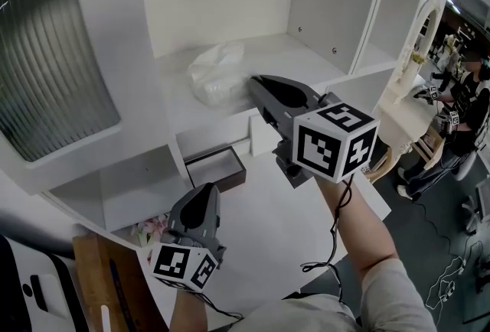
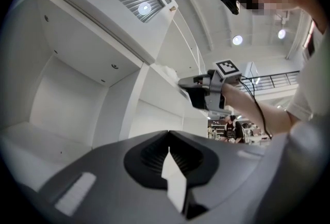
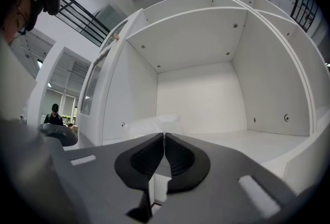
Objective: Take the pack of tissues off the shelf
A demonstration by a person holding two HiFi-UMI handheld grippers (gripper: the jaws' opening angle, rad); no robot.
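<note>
The pack of tissues (image 1: 217,72), wrapped in clear crinkled plastic, lies on the white shelf (image 1: 306,55) toward its left side. My right gripper (image 1: 255,81) reaches level into that compartment, its tips just at the pack's right edge. It is shut, and I see nothing between its jaws. In the right gripper view the pack of tissues (image 3: 149,124) shows just beyond and left of the right gripper (image 3: 164,136). My left gripper (image 1: 205,190) hangs lower, in front of the unit, shut and empty. In the left gripper view the left gripper (image 2: 169,134) points at the cabinet side.
A dark open box (image 1: 216,168) sits on the white surface below the shelf. A ribbed glass door (image 1: 46,70) stands at the left. Flowers (image 1: 151,229) show under the lower ledge. A person (image 1: 468,97) stands far right by an arched frame (image 1: 417,40).
</note>
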